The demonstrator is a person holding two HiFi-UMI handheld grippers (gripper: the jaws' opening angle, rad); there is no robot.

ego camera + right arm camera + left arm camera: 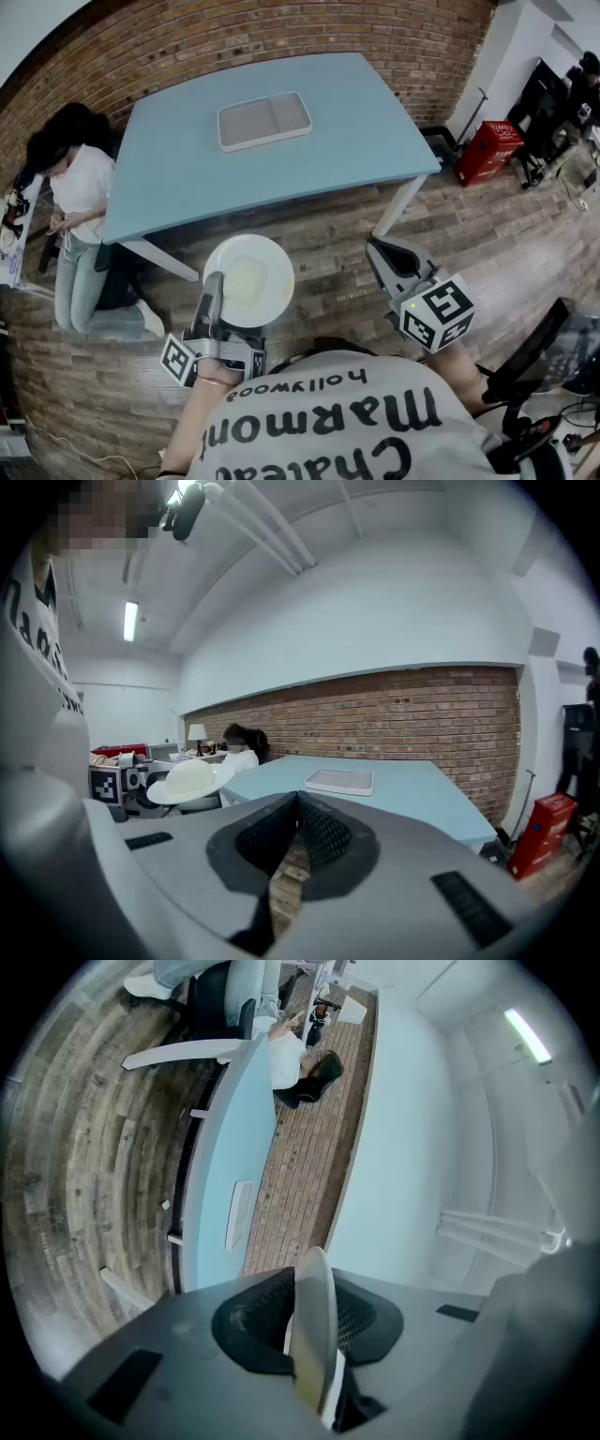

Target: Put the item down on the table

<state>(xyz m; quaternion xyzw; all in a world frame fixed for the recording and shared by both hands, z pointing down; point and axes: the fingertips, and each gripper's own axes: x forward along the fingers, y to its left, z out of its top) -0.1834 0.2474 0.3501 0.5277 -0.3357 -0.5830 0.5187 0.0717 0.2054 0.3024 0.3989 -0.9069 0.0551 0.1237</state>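
L gripper [215,292] was nearly closed, pinching the rim of the white plate [249,279]. It hung over the floor, short of the table's [187,164] near edge. R gripper [298,810] was closed, empty. Risks: rim-only pinch w/ weight out front, so it could tip or slip; early release = floor. Plate approx level; round, no long axis.

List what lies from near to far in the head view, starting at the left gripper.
left gripper → white plate it grips → blue table → grey tray on it → brick wall
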